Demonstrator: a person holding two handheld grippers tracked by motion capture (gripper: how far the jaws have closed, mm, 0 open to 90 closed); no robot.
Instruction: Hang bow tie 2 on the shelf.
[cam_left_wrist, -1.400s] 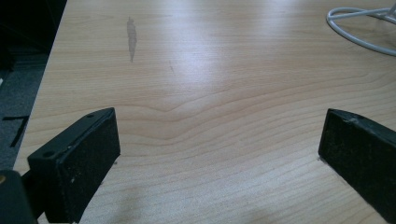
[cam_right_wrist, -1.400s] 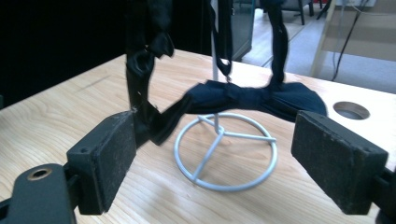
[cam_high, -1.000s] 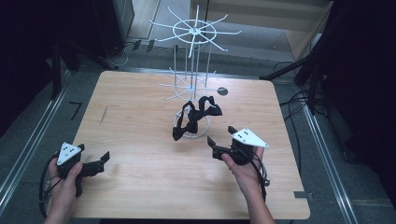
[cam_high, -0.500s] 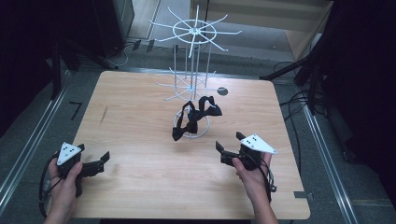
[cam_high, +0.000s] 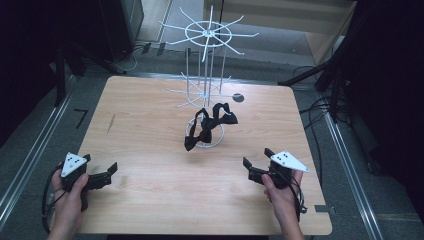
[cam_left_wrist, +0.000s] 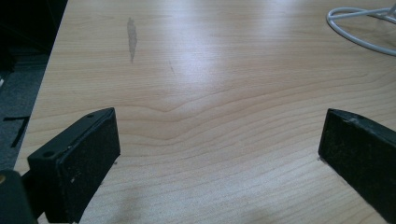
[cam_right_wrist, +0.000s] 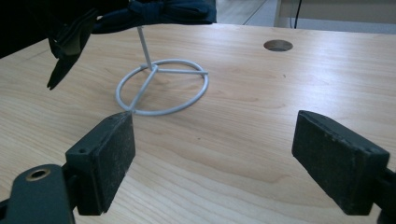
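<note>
Left gripper (cam_high: 102, 175): sits at the near left corner of the wooden table (cam_high: 150, 200), held in the person's left hand (cam_high: 70, 192), jaws spread wide with nothing between them. In the left gripper view (cam_left_wrist: 217, 158) only bare wood lies between the two black pads.

Right gripper (cam_high: 256, 167): near the front right of the table, gripped by the right hand (cam_high: 280, 192), jaws parted and empty. In the right gripper view (cam_right_wrist: 212, 158) it points toward the foot of the stand.

Grey plates: a three-cornered plate rides on top of each gripper, bright against the black bodies.

White wire stand (cam_high: 206, 65): upright at the middle of the table toward the far side, two tiers of spokes on a thin pole, a ring base (cam_right_wrist: 161, 88) flat on the wood.

Black bow ties (cam_high: 210, 125): hanging off the lower part of the stand, just above the ring base; how many there are cannot be told. They show dark at the top left of the right gripper view (cam_right_wrist: 116, 18).

Gap to the stand: both grippers well apart from it, the right one nearer.

Round hole (cam_high: 238, 97): in the tabletop just right of the stand.

Table mark (cam_left_wrist: 132, 37): a dark smudge on the wood ahead of the left gripper.
</note>
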